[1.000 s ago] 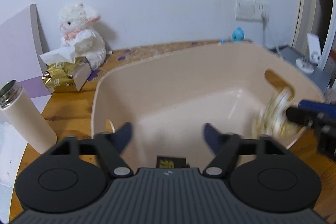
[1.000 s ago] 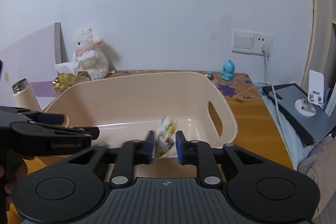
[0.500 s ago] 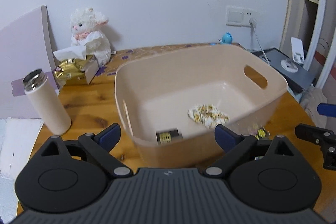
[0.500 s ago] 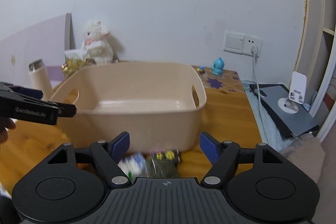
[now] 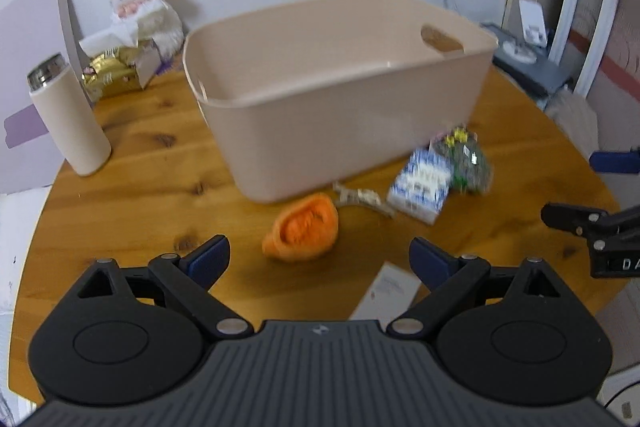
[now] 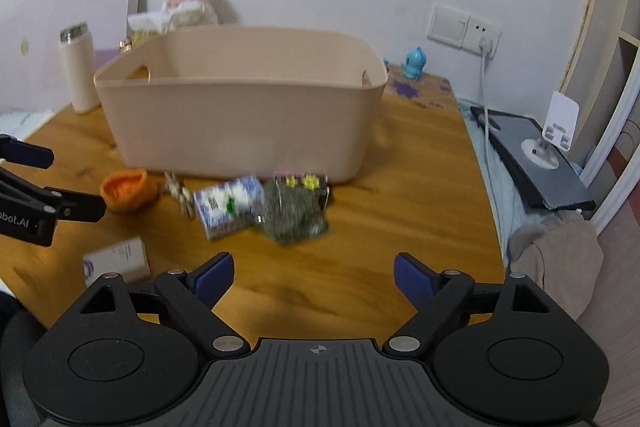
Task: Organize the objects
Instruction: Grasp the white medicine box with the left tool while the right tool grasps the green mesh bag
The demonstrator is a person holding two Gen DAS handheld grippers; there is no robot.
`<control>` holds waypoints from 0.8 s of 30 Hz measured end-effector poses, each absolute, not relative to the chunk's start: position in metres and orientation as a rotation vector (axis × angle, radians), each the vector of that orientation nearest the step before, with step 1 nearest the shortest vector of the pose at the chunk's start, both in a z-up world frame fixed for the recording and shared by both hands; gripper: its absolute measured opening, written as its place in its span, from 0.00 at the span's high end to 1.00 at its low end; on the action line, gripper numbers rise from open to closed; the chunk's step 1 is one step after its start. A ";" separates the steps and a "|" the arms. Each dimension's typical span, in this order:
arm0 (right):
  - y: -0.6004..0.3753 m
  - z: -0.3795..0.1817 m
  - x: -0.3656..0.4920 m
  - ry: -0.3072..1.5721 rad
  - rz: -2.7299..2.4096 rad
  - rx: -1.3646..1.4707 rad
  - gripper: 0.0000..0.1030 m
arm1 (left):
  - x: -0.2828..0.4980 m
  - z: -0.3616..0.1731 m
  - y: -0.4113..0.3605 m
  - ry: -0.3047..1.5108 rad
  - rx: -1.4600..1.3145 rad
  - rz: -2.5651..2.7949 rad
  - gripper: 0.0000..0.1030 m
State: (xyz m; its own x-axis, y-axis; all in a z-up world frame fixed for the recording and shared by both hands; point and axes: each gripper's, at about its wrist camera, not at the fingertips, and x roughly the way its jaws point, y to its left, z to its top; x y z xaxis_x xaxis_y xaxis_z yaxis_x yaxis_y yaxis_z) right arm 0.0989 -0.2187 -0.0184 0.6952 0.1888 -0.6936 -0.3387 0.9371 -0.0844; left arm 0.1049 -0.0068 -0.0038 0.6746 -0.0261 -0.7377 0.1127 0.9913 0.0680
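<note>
A beige plastic bin (image 5: 340, 87) (image 6: 240, 111) stands on the round wooden table (image 5: 132, 195). In front of it lie an orange knitted piece (image 5: 306, 229) (image 6: 126, 189), a small metal clip (image 5: 360, 197) (image 6: 180, 193), a blue-and-white carton (image 5: 422, 185) (image 6: 228, 205) and a dark green packet (image 5: 466, 161) (image 6: 294, 213). A white card box (image 5: 386, 291) (image 6: 116, 259) lies nearer. My left gripper (image 5: 320, 261) hovers open just short of the orange piece. My right gripper (image 6: 314, 275) hangs open short of the carton and packet. Both hold nothing.
A white flask (image 5: 66, 115) stands at the table's left. A plush lamb (image 5: 142, 5) and a gold tissue box (image 5: 116, 73) sit by the wall. A dark tablet with a phone stand (image 6: 540, 155) lies to the right, with a wall socket (image 6: 466, 29) and cable above.
Both grippers have pulled back and down from the bin. The patterned packet that the right gripper held a second ago was let go into the bin. The loose items on the table have come into view.
</note>
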 end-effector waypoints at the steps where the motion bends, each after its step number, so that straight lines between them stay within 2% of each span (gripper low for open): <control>1: -0.218 -0.021 0.099 0.755 0.298 -0.221 0.14 | 0.105 -0.008 -0.007 0.840 0.112 -0.081 0.06; 7: -0.214 -0.037 0.105 0.783 0.316 -0.242 0.13 | 0.106 -0.037 -0.007 0.922 0.082 -0.117 0.06; 17: -0.204 -0.061 0.122 0.775 0.344 -0.271 0.14 | 0.106 -0.059 -0.018 0.941 0.134 -0.156 0.08; 24: -0.200 -0.072 0.136 0.746 0.339 -0.287 0.14 | 0.112 -0.060 -0.015 0.924 0.099 -0.181 0.20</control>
State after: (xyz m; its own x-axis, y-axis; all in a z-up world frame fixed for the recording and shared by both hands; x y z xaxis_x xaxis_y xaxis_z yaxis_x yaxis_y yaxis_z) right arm 0.1356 -0.2002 -0.0723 0.6852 0.1971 -0.7012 -0.3982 0.9074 -0.1341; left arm 0.1120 -0.0152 -0.0600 0.5888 -0.1128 -0.8004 0.1975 0.9803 0.0071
